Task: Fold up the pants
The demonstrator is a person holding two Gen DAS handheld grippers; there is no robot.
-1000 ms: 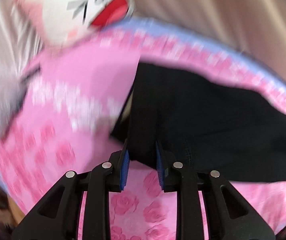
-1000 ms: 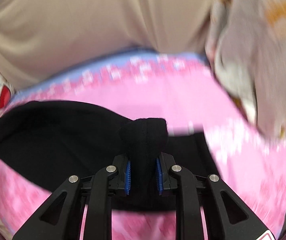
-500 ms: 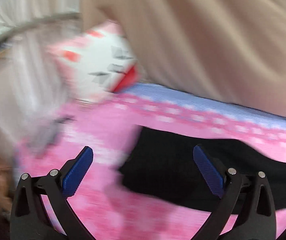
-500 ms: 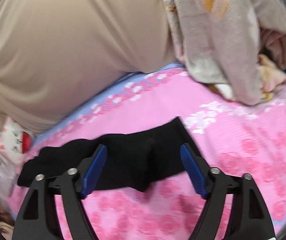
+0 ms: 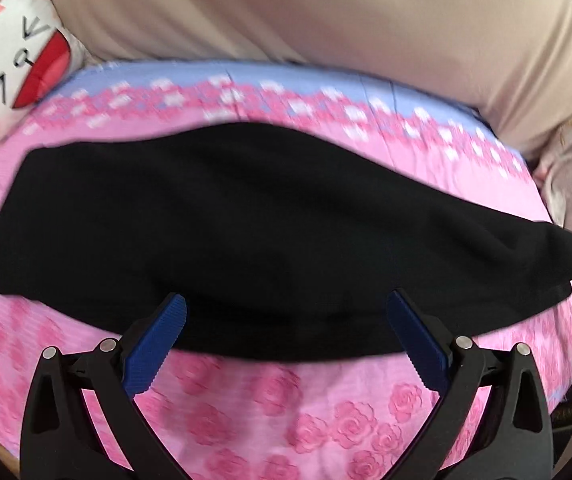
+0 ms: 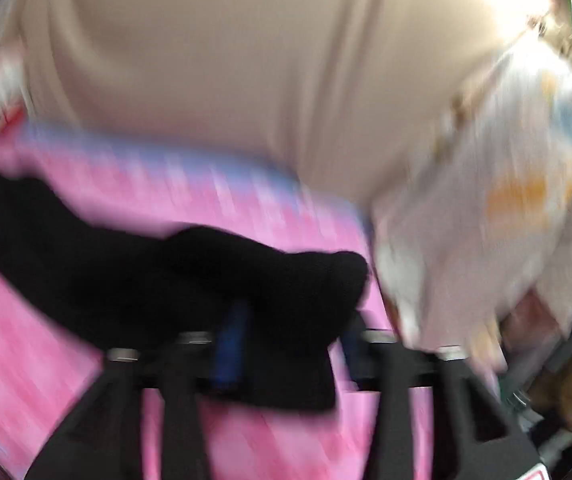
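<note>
Honestly, halfway: black fabric pants (image 5: 245, 220) lie lengthwise-folded; my left tongs (image 5: 286, 336) gape empty, right tongs (image 6: 290, 340) pinch one end.

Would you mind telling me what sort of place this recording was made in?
Most likely a bedroom, with the work done on a bed: the black pants lie on a pink rose-print bedsheet, a cartoon-face pillow sits at its far left corner, and a beige curtain hangs behind.

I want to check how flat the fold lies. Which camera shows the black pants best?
The left wrist view: it is sharp, and the black pants lie spread across the pink floral sheet, nearly whole. The right wrist view is motion-blurred and shows only one bunched end of them, between the right gripper fingers.
</note>
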